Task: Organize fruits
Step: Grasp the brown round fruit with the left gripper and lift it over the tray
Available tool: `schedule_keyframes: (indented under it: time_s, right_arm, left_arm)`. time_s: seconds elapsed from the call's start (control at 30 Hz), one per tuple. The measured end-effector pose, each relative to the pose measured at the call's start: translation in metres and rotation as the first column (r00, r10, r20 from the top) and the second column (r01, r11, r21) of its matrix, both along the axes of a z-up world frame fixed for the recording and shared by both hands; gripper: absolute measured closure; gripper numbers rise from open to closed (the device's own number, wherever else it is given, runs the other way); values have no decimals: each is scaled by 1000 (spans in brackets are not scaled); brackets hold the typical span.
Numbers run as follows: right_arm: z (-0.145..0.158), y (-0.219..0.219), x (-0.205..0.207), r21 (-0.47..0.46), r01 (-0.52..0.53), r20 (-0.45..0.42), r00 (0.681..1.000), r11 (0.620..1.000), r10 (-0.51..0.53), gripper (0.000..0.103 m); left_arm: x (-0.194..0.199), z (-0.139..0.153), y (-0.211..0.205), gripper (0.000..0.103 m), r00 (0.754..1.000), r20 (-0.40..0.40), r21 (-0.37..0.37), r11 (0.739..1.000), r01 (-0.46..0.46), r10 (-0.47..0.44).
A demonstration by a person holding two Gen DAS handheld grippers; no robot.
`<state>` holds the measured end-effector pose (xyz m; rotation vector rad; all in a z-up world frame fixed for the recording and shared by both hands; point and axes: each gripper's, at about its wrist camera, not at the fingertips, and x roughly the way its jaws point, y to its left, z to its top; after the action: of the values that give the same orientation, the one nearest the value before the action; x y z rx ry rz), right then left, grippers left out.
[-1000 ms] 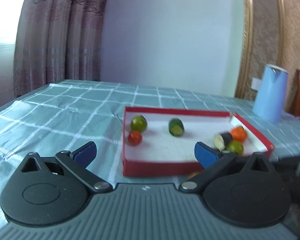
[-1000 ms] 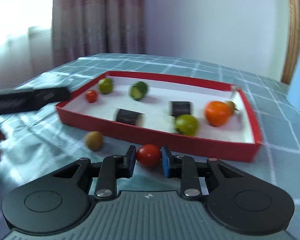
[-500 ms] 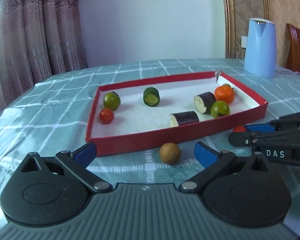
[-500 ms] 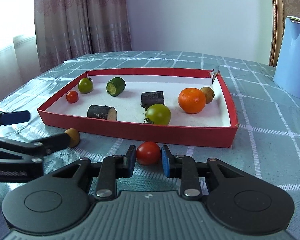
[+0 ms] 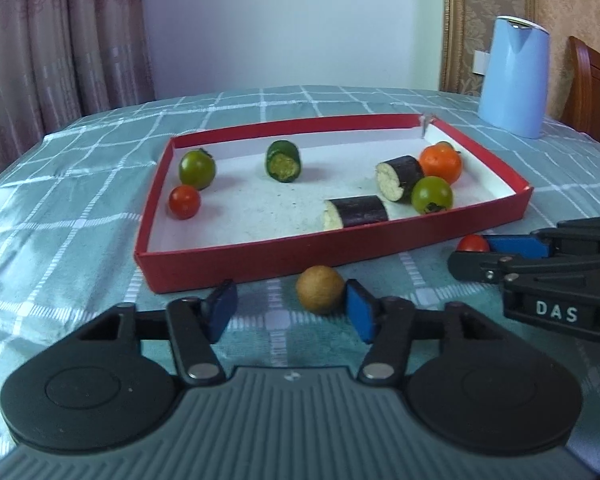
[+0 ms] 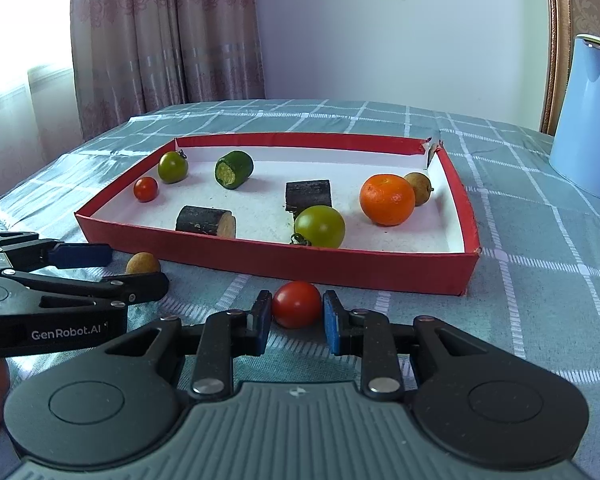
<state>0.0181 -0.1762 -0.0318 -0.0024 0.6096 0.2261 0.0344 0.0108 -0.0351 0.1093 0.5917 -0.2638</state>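
We have two loose fruits on the tablecloth (image 5: 80, 184), both just outside the near wall of the red tray (image 5: 260, 256). The small brown fruit (image 5: 320, 289) lies between the pads of our left gripper (image 5: 288, 306); its jaws are closing, the right pad is at or against the fruit's side, and the left pad is clear of it. The red tomato (image 6: 297, 304) sits between the pads of our right gripper (image 6: 296, 320), which appear clamped on its sides.

Handling, as we judge it: both fruits are light, round and free to roll. The brown fruit looks firm with a dull skin, so grip should hold. The tomato looks smooth and glossy, possibly soft; use light pressure only. Take each across its widest part, pads on opposite sides, to prevent it squirting out.
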Motion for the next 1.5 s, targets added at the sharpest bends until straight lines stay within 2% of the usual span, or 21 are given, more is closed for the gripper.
schedule_keyframes:
  time_s: [0.03,0.17,0.2,0.23,0.9,1.23,1.5]
  right_arm:
    - [0,0,0,-1,0,0,1000,1000,0,77]
    - [0,-1,0,-1,-1,0,1000,1000,1,77]
    - [0,-1,0,-2,-1,0,1000,1000,1,77]
    - [0,-1,0,-3,-1,0,1000,1000,1,77]
    - [1,-3,-1,12,12,17,1000,1000,-12,76]
    - [8,-7,-15,29,37,106,994,999,-40,76]
    - [18,-9,-13,31,59,139,988,998,-63,76]
  left_arm:
    - [0,0,-1,61,1000,0,-3,1000,10,-10]
    - [-2,1,-4,70,999,5,-4,999,32,-32]
    - [-3,1,-4,77,999,6,-7,999,39,-39]
    - [-3,1,-5,80,999,6,-9,999,46,-45]
    - [-11,3,-3,80,999,31,-12,999,30,-30]
    - [-23,23,2,80,994,108,-35,999,21,-17]
    - [1,35,3,80,991,128,-35,998,-45,49]
